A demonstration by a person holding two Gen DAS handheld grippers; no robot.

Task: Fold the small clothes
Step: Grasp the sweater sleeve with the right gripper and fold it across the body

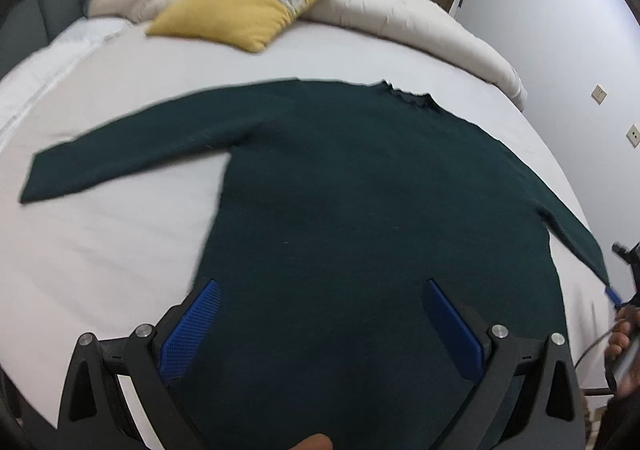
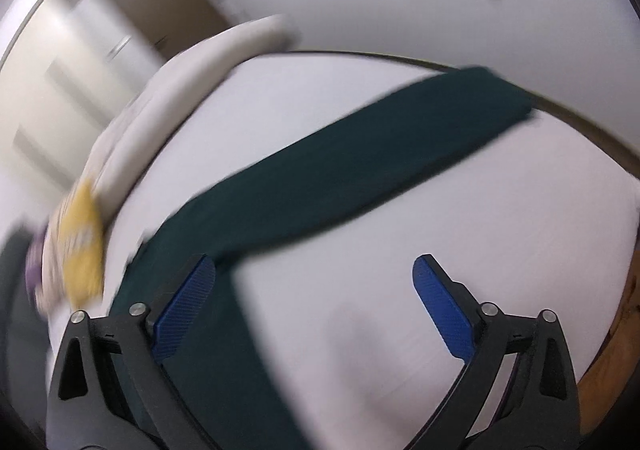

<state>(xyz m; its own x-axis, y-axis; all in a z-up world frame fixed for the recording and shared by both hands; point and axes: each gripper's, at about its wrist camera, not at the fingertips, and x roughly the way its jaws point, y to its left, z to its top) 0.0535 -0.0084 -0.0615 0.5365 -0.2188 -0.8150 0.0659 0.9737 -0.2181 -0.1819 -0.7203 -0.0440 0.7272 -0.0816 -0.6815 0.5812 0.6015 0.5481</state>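
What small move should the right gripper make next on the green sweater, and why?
Probably close the right gripper on the sweater's right sleeve: the sweater lies spread flat on the bed, sleeves outstretched, both grippers open and empty.

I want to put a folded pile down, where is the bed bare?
Bare sheet lies below the sweater's left-stretched sleeve, and between that sleeve and the yellow pillow. The far side is crowded with the rolled duvet.
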